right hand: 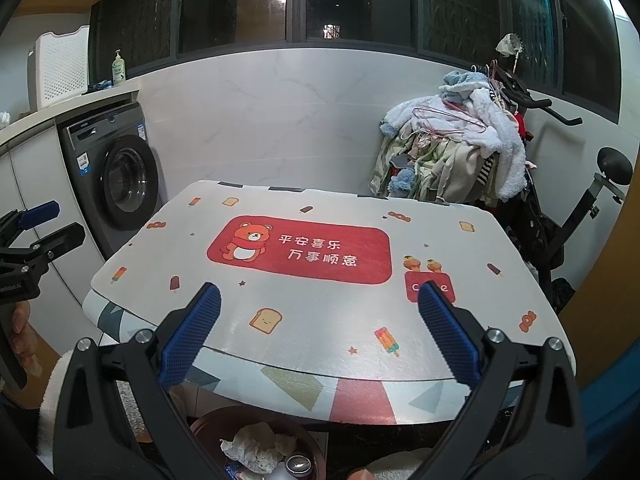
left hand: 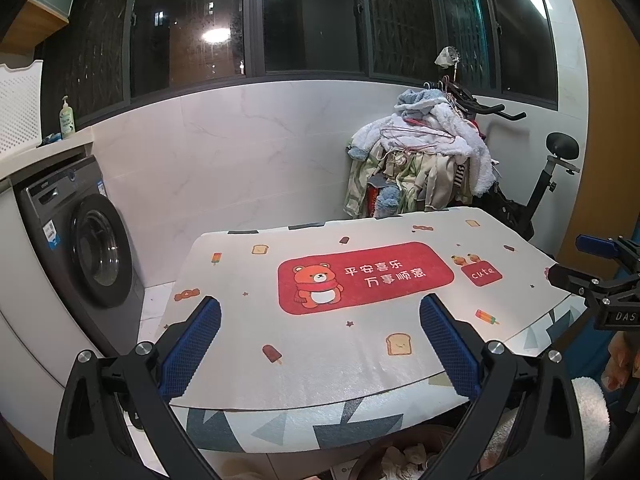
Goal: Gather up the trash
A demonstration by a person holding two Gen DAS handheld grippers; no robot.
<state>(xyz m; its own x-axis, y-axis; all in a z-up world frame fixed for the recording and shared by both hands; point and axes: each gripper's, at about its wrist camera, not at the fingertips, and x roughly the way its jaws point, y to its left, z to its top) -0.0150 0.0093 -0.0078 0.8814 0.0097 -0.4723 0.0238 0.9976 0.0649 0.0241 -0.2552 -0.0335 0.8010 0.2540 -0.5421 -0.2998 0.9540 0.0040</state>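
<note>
While both of your grippers hang spread wide and empty above the table [right hand: 500, 320], note 1 bin [right hand: 208, 424] below the right gripper [right hand: 320, 334], under the table's near edge. Contents: crumpled tissue [right hand: 256, 446], likely light, soft, compressible; pinch a raised fold. Left gripper [left hand: 320, 338]: nothing between its pads.

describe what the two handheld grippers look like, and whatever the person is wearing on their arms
Both are alike: the left gripper and right gripper have black angular frames with silver bolt heads, and each finger carries a blue pad with a fine mesh texture. Seen from the side, the right gripper's body shows white lettering that begins "DAS". A white fluffy sleeve shows at the wrist. No cables are visible.
</note>
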